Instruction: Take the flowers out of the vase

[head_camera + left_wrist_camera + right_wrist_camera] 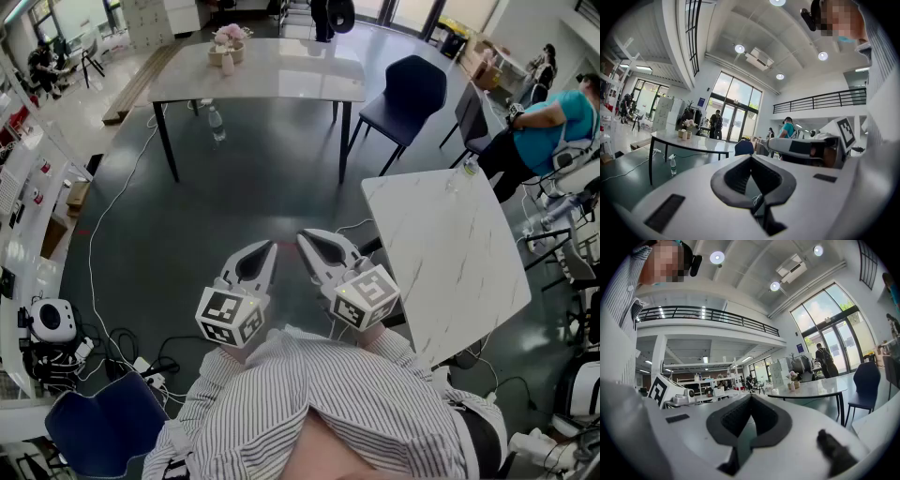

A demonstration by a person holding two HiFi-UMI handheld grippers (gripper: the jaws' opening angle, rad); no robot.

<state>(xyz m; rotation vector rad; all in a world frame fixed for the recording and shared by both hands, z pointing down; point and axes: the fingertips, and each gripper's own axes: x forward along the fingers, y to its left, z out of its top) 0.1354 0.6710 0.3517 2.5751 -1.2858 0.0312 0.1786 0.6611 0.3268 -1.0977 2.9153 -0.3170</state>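
Observation:
Pink flowers (230,34) stand in a pale vase (226,58) on the far grey table (281,80), well away from both grippers. In the left gripper view the flowers (687,123) are small and distant at the left; in the right gripper view the flowers (792,375) sit over the vase (791,386) on that table. My left gripper (271,247) and right gripper (302,237) are held side by side close to my striped shirt, pointing towards the far table. Both are shut with nothing between the jaws, as each gripper view shows: left gripper (751,157), right gripper (751,397).
A white marble table (469,281) stands close at my right. A dark blue chair (405,94) sits by the far table, and a water bottle (217,123) stands on the floor under it. Cables and a blue seat (98,431) lie at lower left. A person in teal (553,117) sits at the right.

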